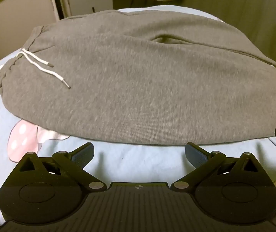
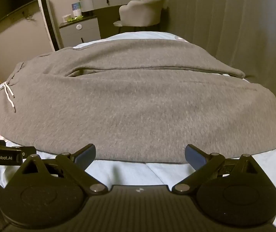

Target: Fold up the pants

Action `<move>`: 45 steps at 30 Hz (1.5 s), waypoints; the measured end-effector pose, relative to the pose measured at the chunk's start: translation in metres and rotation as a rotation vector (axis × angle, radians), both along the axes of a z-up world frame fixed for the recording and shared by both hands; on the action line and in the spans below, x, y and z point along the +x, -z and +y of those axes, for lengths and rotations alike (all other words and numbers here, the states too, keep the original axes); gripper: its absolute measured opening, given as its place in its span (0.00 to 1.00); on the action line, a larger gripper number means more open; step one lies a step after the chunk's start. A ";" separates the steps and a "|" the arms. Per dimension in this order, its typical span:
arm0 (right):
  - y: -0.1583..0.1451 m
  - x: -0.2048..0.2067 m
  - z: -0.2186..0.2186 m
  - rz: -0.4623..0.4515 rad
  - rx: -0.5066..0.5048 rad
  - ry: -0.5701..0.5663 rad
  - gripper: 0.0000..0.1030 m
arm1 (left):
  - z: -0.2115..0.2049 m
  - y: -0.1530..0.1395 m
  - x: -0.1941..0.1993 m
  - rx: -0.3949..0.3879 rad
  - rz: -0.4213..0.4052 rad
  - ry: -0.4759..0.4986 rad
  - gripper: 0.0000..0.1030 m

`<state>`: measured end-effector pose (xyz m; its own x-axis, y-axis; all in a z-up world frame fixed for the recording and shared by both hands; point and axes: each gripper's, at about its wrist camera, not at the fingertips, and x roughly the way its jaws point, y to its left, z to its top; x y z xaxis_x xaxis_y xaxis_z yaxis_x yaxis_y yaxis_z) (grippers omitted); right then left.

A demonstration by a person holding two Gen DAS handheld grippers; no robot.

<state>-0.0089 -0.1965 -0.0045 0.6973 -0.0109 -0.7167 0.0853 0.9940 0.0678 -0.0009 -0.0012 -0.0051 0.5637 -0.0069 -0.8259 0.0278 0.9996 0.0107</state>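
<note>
Grey sweatpants (image 1: 134, 81) spread flat across bed (image 1: 130, 164) with light blue sheet, waistband to the left, legs running right. White drawstring (image 1: 47, 69) lying loose on fabric near waistband. Far leg separated from near leg by a gap along the middle (image 2: 84, 71). Pink dotted print on sheet (image 1: 22, 145) poking out from under near left hem.

Left gripper (image 1: 139, 153) tilted down over bare sheet just short of the near edge of the pants, fingers spread wide, nothing between them. Right gripper (image 2: 140, 154) same: fingers wide apart, empty, tips just at the near hem. Grey cabinet (image 2: 80, 31), chair (image 2: 140, 11) beyond the bed.
</note>
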 end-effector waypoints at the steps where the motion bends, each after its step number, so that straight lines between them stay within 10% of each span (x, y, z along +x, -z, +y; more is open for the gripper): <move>1: 0.001 0.000 0.000 0.000 0.002 0.003 0.96 | 0.000 0.000 0.001 0.000 0.003 -0.001 1.00; 45: 0.003 0.001 -0.009 0.016 0.058 0.037 0.96 | 0.001 0.000 0.002 -0.006 0.023 -0.008 1.00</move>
